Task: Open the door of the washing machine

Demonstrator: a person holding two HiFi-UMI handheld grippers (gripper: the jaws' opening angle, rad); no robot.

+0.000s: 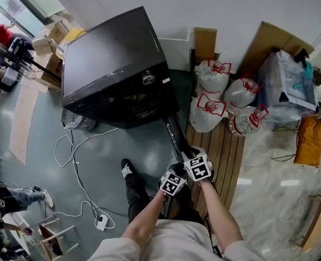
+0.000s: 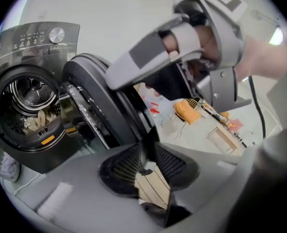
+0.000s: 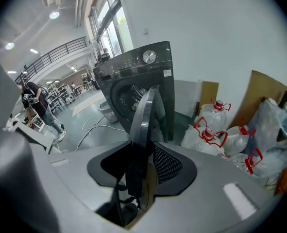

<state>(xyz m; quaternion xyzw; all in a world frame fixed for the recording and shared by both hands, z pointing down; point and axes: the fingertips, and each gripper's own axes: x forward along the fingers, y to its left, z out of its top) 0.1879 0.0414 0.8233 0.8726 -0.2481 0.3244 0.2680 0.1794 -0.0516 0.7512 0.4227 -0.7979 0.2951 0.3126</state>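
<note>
Grey floor [image 1: 144, 145] (white wall [image 1: 231, 4] behind)

The black front-loading washing machine [image 1: 114, 64] fills the upper centre of the head view, and its open black door [image 1: 174, 132] juts down toward mid-frame as a thin wall. Left of it the grey-green floor [image 1: 144, 145] lies open except for a looping white cable [image 1: 83, 189] and a black shoe [image 1: 126, 168]. Right of it, clear plastic water jugs with red handles [image 1: 209, 105] crowd the upper part of the wooden slat floor [image 1: 228, 156].
</note>
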